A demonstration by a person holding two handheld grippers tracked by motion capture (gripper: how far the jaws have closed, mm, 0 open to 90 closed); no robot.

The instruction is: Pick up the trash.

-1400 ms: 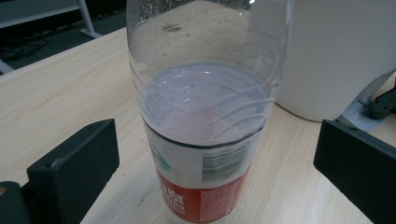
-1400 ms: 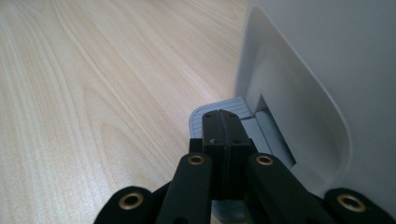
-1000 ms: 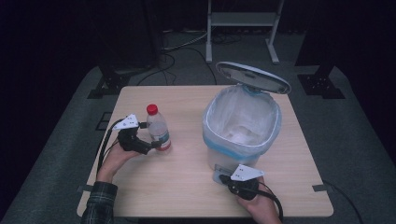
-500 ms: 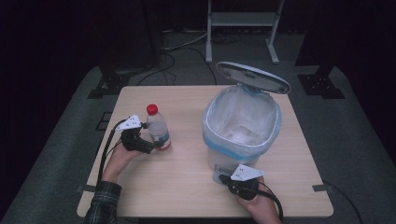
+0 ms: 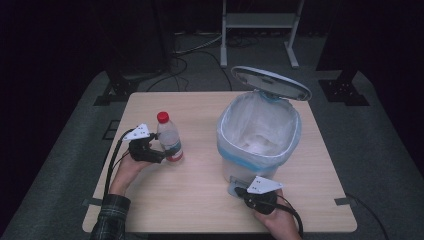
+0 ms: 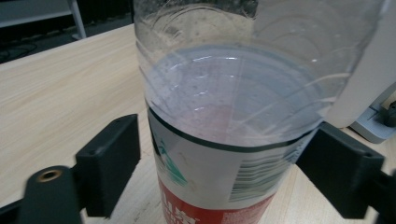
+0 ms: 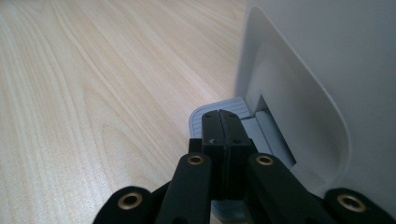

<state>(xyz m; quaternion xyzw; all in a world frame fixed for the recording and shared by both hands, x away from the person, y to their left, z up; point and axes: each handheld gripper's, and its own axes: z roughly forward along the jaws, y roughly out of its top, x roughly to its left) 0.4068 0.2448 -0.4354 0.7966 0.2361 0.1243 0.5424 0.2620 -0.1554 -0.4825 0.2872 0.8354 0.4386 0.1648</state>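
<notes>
Bottle: a clear plastic bottle [image 5: 169,141] with a red cap and a red-and-white label stands upright on the table, left of centre in the high view. In the left gripper view its body [image 6: 224,121] takes up the middle of the frame.

Left gripper: the left gripper [image 5: 150,152] sits at the bottle's lower half, coming in from the lower left of the high view. Its jaws have just been closing, with the bottle between them. In the left gripper view the 2 black pads [image 6: 109,163] stand at either flank of the label; the left pad looks to be at the plastic's edge, and I cannot tell whether the right one presses on it.

Right gripper: the right gripper [image 5: 250,192] lies low at the foot of the bin, lower right of centre in the high view. Its jaws are closed together with nothing between them, and in the right gripper view the tips [image 7: 220,126] rest on the grey pedal [image 7: 243,109].

Bin: a white pedal bin [image 5: 260,135] with a pale liner stands right of centre, its round lid [image 5: 272,82] raised open behind it.

Table: a light wooden table [image 5: 200,200] bears the bottle and the bin, which stand well apart.
</notes>
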